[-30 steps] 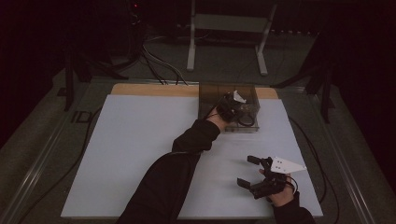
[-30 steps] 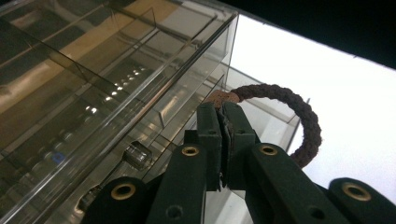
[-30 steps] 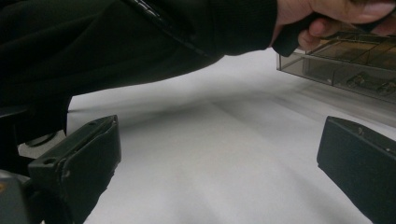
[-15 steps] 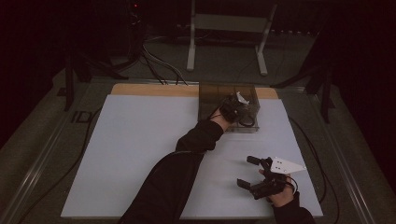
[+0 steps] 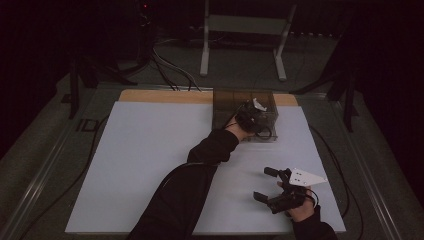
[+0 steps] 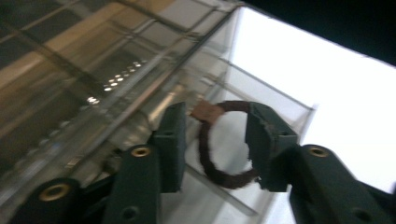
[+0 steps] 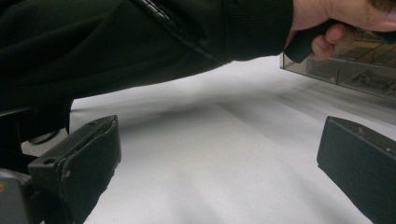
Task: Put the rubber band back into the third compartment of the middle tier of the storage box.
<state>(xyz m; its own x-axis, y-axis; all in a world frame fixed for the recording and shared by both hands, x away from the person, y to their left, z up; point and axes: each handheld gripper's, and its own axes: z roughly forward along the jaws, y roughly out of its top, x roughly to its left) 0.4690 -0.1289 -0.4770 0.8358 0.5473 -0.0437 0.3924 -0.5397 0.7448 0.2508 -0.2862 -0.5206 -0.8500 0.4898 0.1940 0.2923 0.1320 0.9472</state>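
Left half of bench (image 5: 140, 165): bare white surface, open for passage.
Far right of bench: clear compartment box (image 5: 227, 107) stands there; its walls and inner dividers bar a level approach.
Inside the box: left hand-held gripper (image 6: 212, 142) sits among the dividers, a brown ring (image 6: 219, 172) between its parted jaws.
Middle of bench: dark sleeve (image 5: 190, 185) lies diagonally across.
Near right: right hand-held gripper (image 5: 267, 185), jaws wide, bare surface ahead.

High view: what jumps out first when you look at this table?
A big white mat covers the table, bright against the dark room. At its far edge sits a clear plastic box with compartments, where the left tongs have just been opening around a brown ring. The right tongs rest open near the mat's front corner.
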